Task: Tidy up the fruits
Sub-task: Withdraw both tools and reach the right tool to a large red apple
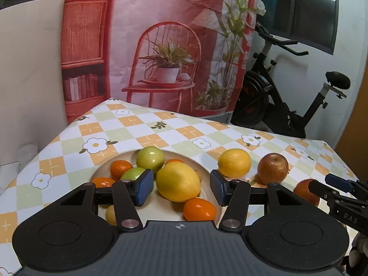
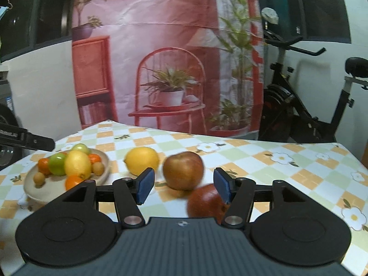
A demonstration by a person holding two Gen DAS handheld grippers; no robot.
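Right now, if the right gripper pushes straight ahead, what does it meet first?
Probably the dark red apple, low and just right of centre between the right gripper's open pads; the brownish apple sits beyond. Depth is unclear.

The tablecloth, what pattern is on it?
The tablecloth has orange, green and white checks with white daisies, clearest in the right wrist view.
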